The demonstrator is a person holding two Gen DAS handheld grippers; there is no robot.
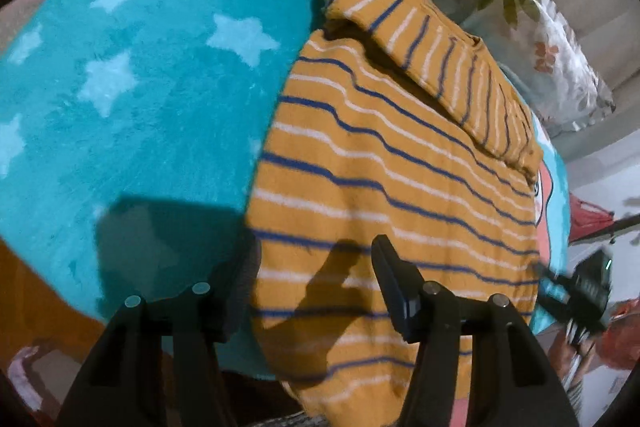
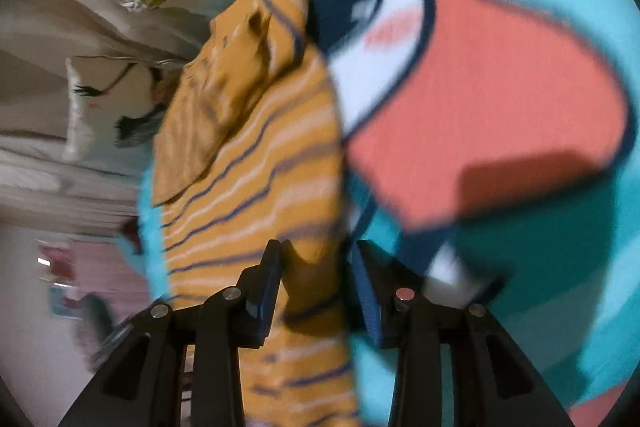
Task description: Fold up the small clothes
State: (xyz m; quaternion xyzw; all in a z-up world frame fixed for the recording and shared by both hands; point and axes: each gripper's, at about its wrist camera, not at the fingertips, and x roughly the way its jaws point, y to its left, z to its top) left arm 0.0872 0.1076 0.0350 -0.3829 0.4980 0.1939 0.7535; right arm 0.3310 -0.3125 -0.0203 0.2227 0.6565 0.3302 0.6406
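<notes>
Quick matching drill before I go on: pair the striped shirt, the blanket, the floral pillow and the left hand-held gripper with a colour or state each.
Things:
1. striped shirt
2. blanket
3. floral pillow
4. left hand-held gripper

Descriptions:
A. teal with pale stars
B. jaws apart over the shirt's near edge
C. mustard with blue and white stripes
D. white with leaf print, behind the shirt

Pairs: 1-C, 2-A, 3-D, 4-B

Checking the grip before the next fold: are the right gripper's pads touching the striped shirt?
Cannot tell. In the blurred right wrist view the striped shirt edge lies between the right gripper pads, but neither contact nor gap shows plainly.
</notes>
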